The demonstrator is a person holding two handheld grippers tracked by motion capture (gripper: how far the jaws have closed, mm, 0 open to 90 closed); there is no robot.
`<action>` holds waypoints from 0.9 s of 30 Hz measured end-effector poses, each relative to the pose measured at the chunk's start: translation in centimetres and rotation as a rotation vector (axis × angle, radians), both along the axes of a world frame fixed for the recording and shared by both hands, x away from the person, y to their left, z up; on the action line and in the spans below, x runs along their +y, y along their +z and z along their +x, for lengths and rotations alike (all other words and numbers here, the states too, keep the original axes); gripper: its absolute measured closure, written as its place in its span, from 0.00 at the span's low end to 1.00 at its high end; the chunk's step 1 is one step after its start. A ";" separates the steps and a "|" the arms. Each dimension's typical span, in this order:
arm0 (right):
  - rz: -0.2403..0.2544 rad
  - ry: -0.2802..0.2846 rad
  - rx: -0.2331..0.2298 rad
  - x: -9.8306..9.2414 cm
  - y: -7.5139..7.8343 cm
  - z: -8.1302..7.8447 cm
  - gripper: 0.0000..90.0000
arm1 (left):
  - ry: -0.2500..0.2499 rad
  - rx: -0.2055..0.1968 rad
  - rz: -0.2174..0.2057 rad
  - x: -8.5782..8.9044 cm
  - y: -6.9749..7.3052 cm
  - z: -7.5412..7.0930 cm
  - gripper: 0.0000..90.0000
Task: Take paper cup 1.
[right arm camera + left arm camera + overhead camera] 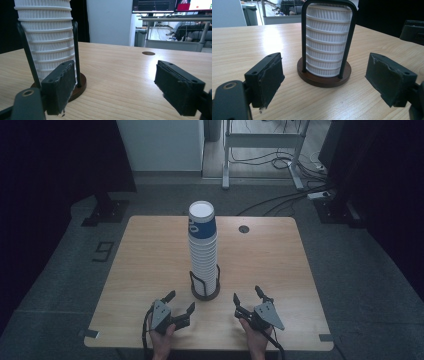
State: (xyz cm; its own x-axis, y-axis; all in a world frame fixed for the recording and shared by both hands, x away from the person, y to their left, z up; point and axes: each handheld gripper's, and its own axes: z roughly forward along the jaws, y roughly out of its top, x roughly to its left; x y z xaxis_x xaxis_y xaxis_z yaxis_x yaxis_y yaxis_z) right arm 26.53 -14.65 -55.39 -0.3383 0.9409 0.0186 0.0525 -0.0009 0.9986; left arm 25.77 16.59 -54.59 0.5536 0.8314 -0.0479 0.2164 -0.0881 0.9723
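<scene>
Cup stack (203, 251) stands upright, long axis vertical, in a dark wire holder (205, 287) at the table (150, 260) middle, toward the near edge. We see it ahead of and between both grippers, both near it. Left gripper (180, 302) sits near-left of the holder, jaws apart, nothing between them. Right gripper (248, 296) sits near-right, jaws apart too, empty. Left looks slightly nearer and faces the stack squarely.

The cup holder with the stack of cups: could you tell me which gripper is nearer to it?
Left. The left gripper sits just before the holder's base, slightly left; the right gripper is farther off to its right.
</scene>
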 end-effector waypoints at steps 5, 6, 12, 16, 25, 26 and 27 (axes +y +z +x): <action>0.008 0.004 0.006 -0.1 0.0 0.1 0.15 | -0.009 -0.010 0.017 -0.2 0.0 -0.1 0.16; 0.015 0.010 0.013 -0.2 0.0 0.1 0.15 | -0.008 -0.009 0.014 -0.2 0.0 0.0 0.16; 0.026 0.049 0.067 -0.1 0.4 0.7 0.15 | -0.017 -0.005 0.008 -0.1 0.0 0.0 0.16; 0.022 0.088 0.063 0.0 1.7 0.6 0.15 | -0.022 -0.004 0.006 -0.1 0.0 0.1 0.16; 0.024 0.163 0.055 0.2 4.7 0.6 0.21 | -0.034 -0.002 0.005 -0.1 0.0 0.1 0.16; 0.027 0.173 0.052 0.2 5.0 0.7 0.21 | -0.034 -0.002 0.005 -0.1 0.0 0.1 0.16; 0.027 0.178 0.050 0.3 5.3 0.8 0.21 | -0.035 -0.002 0.005 -0.1 0.0 0.1 0.16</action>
State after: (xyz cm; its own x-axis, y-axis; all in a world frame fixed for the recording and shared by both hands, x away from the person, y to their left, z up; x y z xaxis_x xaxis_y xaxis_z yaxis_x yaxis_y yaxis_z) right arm 27.29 -14.35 -50.12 -0.4979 0.8649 0.0642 0.1034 -0.0143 0.9945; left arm 25.87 16.51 -54.58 0.5824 0.8118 -0.0426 0.2113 -0.1006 0.9722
